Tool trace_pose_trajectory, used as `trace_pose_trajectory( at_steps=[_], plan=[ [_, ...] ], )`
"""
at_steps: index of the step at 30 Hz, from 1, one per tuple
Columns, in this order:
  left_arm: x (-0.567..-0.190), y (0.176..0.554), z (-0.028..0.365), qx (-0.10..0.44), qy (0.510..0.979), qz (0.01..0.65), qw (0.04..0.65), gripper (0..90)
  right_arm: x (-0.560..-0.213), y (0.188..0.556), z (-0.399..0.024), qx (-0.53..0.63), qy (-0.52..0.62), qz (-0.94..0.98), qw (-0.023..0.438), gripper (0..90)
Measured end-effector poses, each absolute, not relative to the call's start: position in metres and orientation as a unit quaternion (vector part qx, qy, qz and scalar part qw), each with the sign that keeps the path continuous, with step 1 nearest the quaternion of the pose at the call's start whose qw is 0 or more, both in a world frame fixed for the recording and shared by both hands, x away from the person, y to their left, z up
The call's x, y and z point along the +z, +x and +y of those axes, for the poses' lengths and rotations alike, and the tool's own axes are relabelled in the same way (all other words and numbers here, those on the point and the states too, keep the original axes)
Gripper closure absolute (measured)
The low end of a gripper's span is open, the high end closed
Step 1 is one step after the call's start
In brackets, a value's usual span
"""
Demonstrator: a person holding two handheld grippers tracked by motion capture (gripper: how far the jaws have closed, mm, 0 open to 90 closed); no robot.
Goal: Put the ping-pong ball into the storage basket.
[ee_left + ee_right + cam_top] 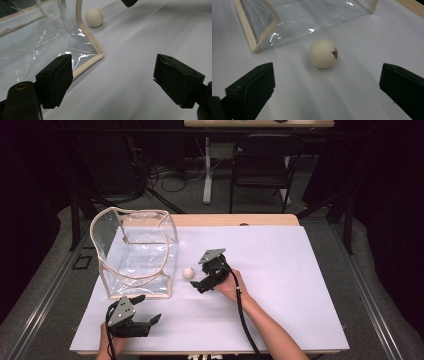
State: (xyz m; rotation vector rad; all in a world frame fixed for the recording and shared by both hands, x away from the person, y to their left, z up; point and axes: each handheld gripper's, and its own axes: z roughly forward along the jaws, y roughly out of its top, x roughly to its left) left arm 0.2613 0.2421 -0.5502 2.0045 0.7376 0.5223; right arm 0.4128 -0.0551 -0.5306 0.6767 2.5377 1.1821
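Observation:
A cream table-tennis ball (188, 273) lies on the white sheet just right of a clear plastic bag with beige trim (135, 252). My right gripper (199, 277) is open, close to the ball's right side and not touching it. In the right gripper view the ball (323, 53), which has a small printed mark, sits ahead between the spread jaws of that gripper (327, 87), with the bag (299, 17) behind it. My left gripper (147, 309) rests open near the front edge, below the bag. Its own view shows this gripper (115, 82) facing the bag's corner (98, 53) and the ball (94, 17) farther off.
The white sheet (280, 270) covers most of a wooden table (235, 220), with wide bare room on the right half. A black chair (262, 165) and a table leg stand on the floor beyond. A jaw tip of the right gripper (128, 2) shows in the left gripper view.

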Motion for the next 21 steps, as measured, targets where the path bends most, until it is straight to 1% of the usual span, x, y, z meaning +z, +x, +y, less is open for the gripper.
trace_pose_trajectory(
  at_steps=[21],
  plan=[
    [-0.551, 0.262, 0.242, 0.208, 0.812, 0.301, 0.456, 16.3, -0.541, 0.423, -0.035, 0.407, 0.242, 0.872, 0.123, 0.0]
  ],
)
